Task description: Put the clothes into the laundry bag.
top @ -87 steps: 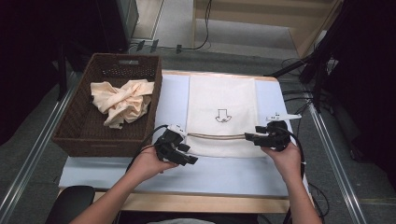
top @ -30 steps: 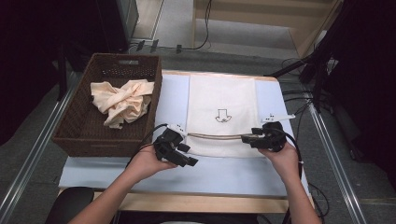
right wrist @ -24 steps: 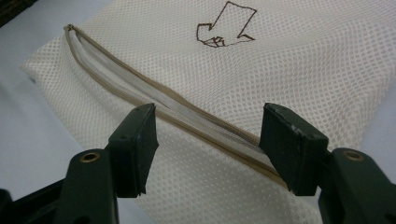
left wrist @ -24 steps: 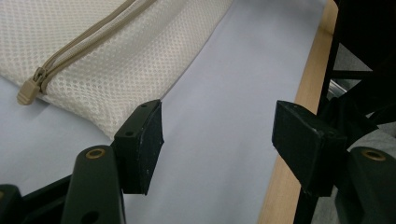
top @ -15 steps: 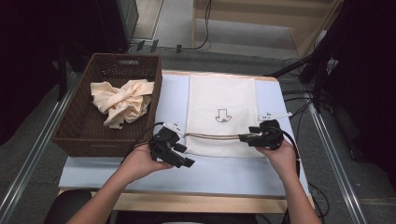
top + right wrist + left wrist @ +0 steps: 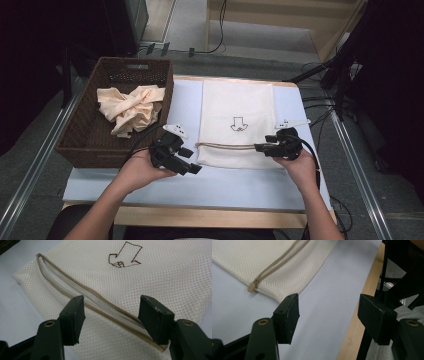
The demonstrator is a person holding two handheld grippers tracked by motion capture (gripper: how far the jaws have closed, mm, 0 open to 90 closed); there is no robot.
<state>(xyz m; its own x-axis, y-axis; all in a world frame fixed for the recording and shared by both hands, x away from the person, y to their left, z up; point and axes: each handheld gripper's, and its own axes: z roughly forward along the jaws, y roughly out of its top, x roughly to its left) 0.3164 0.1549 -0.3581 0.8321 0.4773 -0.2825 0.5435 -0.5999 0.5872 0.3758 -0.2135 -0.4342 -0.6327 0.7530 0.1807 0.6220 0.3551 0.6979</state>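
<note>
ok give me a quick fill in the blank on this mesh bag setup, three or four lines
1. The crumpled cloth lies inside the ____.
2. The figure drawn on the mesh bag is an ____.
3. The right gripper has its open jaws on either side of the bag's ____.
4. The left gripper has ____ between its jaws.

Missing words: basket; arrow; zipper; nothing
</note>
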